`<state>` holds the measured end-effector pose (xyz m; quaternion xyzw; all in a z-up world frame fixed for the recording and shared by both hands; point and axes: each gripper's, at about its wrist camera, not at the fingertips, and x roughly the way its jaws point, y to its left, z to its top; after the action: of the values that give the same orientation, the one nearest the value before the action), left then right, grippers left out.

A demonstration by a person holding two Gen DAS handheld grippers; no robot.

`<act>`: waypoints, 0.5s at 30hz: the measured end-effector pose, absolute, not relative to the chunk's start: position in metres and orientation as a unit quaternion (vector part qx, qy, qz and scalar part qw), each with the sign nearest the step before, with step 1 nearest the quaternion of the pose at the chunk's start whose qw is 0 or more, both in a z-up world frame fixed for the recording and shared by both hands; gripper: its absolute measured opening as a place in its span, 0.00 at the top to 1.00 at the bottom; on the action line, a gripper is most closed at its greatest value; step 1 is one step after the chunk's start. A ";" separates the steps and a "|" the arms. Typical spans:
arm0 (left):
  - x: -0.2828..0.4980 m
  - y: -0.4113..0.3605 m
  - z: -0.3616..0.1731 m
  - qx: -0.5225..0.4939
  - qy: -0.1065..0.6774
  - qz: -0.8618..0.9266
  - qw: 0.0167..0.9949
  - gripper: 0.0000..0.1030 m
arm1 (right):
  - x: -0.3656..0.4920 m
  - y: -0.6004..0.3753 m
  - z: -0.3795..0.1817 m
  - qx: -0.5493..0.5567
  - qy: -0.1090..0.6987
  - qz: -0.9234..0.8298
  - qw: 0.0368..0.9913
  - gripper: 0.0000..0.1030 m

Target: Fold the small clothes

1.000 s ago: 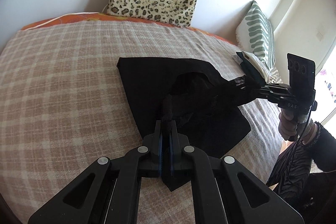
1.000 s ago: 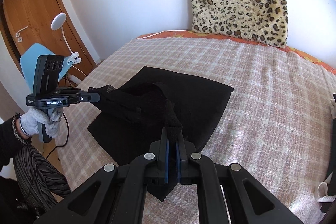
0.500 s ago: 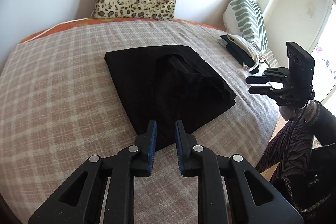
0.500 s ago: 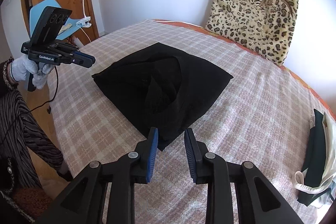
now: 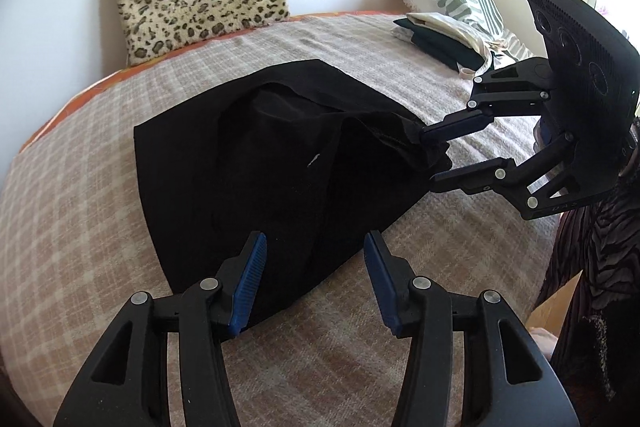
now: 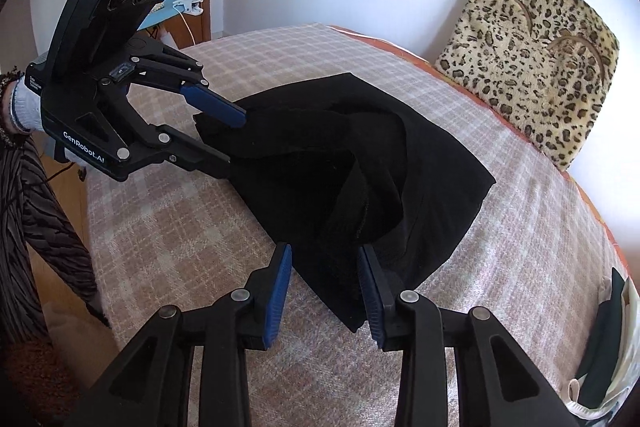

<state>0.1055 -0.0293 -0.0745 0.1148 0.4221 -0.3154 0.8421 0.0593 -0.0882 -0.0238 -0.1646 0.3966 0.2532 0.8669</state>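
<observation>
The left gripper [image 5: 312, 277] has just been opening its jaws; they stand parted astride the near corner of the black garment [image 5: 256, 163], pads not pressing it. The garment lies rumpled in the middle of the checked bedspread [image 5: 80, 187]. It looks light, limp and easily bunched, so corners and hems are probably the best holds. The right gripper [image 6: 322, 291] has likewise just been widening; its jaws straddle the opposite corner, gripping nothing. Folded clothes [image 5: 440, 39] sit far right.
</observation>
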 end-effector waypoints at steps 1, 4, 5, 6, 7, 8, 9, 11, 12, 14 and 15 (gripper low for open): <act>0.108 -0.032 -0.078 0.121 0.429 -0.310 0.840 0.52 | 0.061 -0.088 -0.026 -0.169 0.399 0.248 0.866 0.68; 0.115 -0.030 -0.081 0.109 0.437 -0.300 0.841 0.52 | 0.065 -0.093 -0.029 -0.159 0.404 0.244 0.867 0.72; 0.116 -0.029 -0.080 0.099 0.437 -0.304 0.841 0.52 | 0.066 -0.095 -0.028 -0.154 0.403 0.246 0.868 0.73; 0.117 -0.028 -0.078 0.095 0.435 -0.305 0.842 0.53 | 0.067 -0.096 -0.027 -0.149 0.402 0.248 0.869 0.73; 0.118 -0.029 -0.077 0.096 0.434 -0.304 0.843 0.56 | 0.067 -0.097 -0.026 -0.146 0.400 0.250 0.870 0.74; 0.119 -0.029 -0.077 0.097 0.434 -0.303 0.843 0.63 | 0.068 -0.097 -0.026 -0.146 0.401 0.249 0.870 0.76; 0.121 -0.028 -0.078 0.095 0.437 -0.305 0.841 0.69 | 0.069 -0.098 -0.027 -0.148 0.402 0.248 0.869 0.82; 0.124 -0.027 -0.082 0.095 0.446 -0.296 0.839 0.87 | 0.072 -0.099 -0.028 -0.144 0.406 0.251 0.867 0.89; 0.125 -0.026 -0.084 0.095 0.449 -0.294 0.839 0.92 | 0.072 -0.100 -0.029 -0.142 0.407 0.252 0.866 0.94; 0.124 -0.024 -0.083 0.092 0.448 -0.293 0.840 0.96 | 0.072 -0.101 -0.028 -0.144 0.404 0.252 0.868 0.99; 0.124 -0.022 -0.082 0.091 0.447 -0.292 0.841 0.97 | 0.071 -0.101 -0.026 -0.143 0.401 0.252 0.869 1.00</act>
<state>0.1243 -0.0222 -0.0821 0.0909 0.4467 -0.2924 0.8406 0.0713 -0.1013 -0.0261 -0.1433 0.4013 0.2523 0.8688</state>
